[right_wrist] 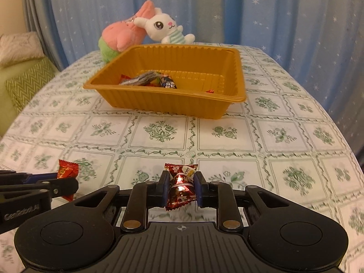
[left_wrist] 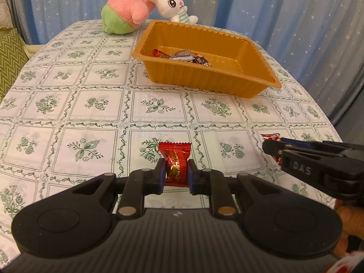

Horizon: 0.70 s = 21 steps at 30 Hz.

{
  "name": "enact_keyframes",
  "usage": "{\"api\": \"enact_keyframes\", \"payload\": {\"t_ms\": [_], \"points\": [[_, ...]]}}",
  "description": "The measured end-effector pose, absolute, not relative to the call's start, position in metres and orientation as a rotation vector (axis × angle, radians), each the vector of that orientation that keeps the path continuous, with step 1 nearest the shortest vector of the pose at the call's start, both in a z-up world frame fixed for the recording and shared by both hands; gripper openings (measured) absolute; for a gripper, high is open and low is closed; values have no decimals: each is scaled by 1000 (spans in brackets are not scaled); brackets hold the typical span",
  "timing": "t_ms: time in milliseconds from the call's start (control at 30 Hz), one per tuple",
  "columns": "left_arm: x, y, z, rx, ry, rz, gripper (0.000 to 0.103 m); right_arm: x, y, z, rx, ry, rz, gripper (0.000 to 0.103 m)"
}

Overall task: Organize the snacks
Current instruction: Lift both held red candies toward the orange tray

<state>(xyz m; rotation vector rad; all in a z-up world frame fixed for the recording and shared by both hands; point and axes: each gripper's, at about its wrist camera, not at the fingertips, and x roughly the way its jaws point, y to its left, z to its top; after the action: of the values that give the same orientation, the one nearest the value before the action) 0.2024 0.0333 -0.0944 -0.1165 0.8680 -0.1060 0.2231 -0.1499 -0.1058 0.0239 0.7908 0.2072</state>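
Left wrist view: my left gripper [left_wrist: 176,173] is closed on a red candy [left_wrist: 175,162], pads pressing its sides, most of the wrapper sticking out ahead of the fingertips. The orange plastic tray [left_wrist: 206,84] sits at 12 to 1 o'clock, well apart across the green-patterned tablecloth [left_wrist: 91,104]. My right gripper [left_wrist: 271,151] comes in at 3 o'clock, with a foil-wrapped candy [left_wrist: 270,137] showing at its tip.

Right wrist view: the right gripper is clamped on that foil-wrapped candy, which sits tilted and crumpled between the pads. The tray is at 12 o'clock. The left gripper is at 9 o'clock with the red candy.

Risks, as I judge them:
- Foil candy is gripped skewed on slick wrapper, so it could slip or rotate out on the carry.
- The red candy is held near its rear end, so a fast swing may lever it loose.
- Both grippers head for the same tray, so they could clash at the rim.
- The tray looks light, so a knock on its near wall could shift it.

Count: one tray, at least four wrapped snacks inside, two candies in my grippers, none loose on the cloth that I can see. Two plush toys behind the tray: a pink-and-green plush [left_wrist: 122,13] and a white rabbit plush [left_wrist: 173,4].
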Motion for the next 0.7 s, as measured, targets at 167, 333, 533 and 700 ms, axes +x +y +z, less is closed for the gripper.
{"api": "enact_keyframes", "payload": {"t_ms": [167, 333, 533, 700], "points": [[188, 32, -81, -128, 860, -104, 17, 205, -158, -90, 66, 783, 202, 23], [173, 30, -68, -126, 850, -103, 17, 187, -163, -77, 78, 769, 195, 23], [160, 28, -55, -128, 841, -102, 17, 170, -165, -63, 84, 753, 197, 23], [152, 26, -46, -126, 828, -106, 17, 161, -168, -55, 87, 748, 197, 23]]}}
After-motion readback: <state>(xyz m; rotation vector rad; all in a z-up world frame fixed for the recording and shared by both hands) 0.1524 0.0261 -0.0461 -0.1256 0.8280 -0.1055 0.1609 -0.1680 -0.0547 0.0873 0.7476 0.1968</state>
